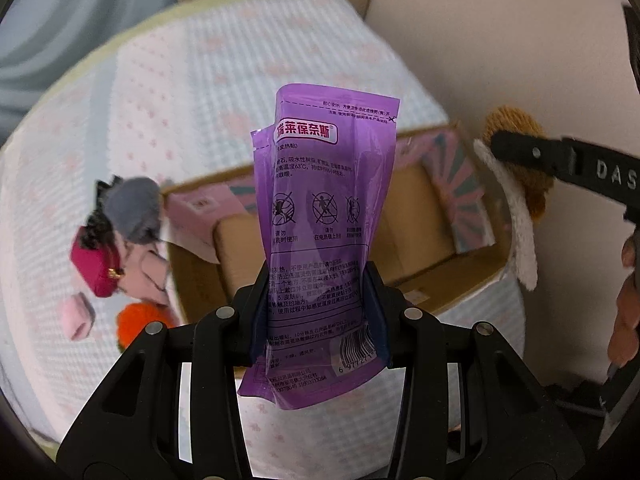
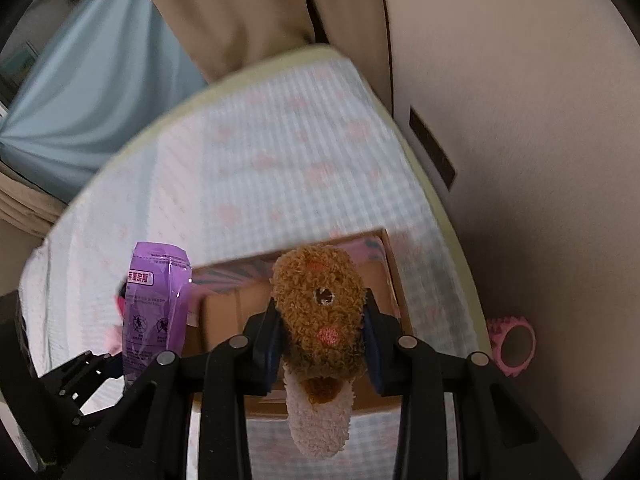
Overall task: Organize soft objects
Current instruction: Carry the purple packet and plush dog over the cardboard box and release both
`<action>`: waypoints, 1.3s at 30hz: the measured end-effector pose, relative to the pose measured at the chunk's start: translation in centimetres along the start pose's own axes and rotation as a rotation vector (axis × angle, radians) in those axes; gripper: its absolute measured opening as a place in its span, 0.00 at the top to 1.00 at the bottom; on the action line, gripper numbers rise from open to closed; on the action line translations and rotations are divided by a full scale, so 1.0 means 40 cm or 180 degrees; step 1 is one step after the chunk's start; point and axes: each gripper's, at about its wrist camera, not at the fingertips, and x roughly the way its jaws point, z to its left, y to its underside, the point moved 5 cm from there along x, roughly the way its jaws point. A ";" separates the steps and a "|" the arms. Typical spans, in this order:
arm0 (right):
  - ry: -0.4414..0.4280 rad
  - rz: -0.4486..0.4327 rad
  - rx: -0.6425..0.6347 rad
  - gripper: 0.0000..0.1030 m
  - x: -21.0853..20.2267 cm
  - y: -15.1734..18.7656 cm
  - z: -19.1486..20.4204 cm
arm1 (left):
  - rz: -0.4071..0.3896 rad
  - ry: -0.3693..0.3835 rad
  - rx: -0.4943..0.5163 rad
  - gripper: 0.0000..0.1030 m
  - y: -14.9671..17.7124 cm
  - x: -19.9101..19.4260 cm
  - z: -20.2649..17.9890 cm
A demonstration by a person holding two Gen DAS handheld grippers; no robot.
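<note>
Two soft things in my fingers, both over the box.

From my left side: my left gripper [image 1: 318, 304] is squeezed tight on a purple packet [image 1: 324, 216], which sticks up past my fingers. Right behind it sits the open cardboard box [image 1: 440, 276], and I see no soft things in it. Off to the left of my fingers, a pile of small soft things [image 1: 116, 240] waits on the bed [image 1: 240, 80]. From my right side: my right gripper [image 2: 324, 340] is pinched shut on a fuzzy brown sock [image 2: 320, 304], with the box [image 2: 390, 264] just beyond my fingers. I think the job has only begun.
</note>
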 end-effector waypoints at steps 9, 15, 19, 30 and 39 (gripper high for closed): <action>0.0078 0.0565 -0.0013 0.69 0.224 -0.001 -0.036 | 0.0624 -0.0116 0.0242 0.63 0.029 0.229 0.012; 0.0109 0.0831 -0.0054 0.69 0.314 0.022 -0.033 | 0.0839 -0.0184 0.0390 0.63 0.034 0.321 0.025; 0.0172 0.0889 -0.0074 0.61 0.332 0.028 -0.032 | 0.0805 -0.0247 0.0639 0.03 0.039 0.327 0.015; -0.0033 0.0925 -0.0213 0.06 0.342 0.042 0.027 | 0.0677 -0.0339 0.0717 0.00 0.023 0.293 0.059; -0.0005 0.0773 -0.0186 0.06 0.287 0.048 0.047 | 0.0525 -0.0322 0.0619 0.00 0.000 0.222 0.113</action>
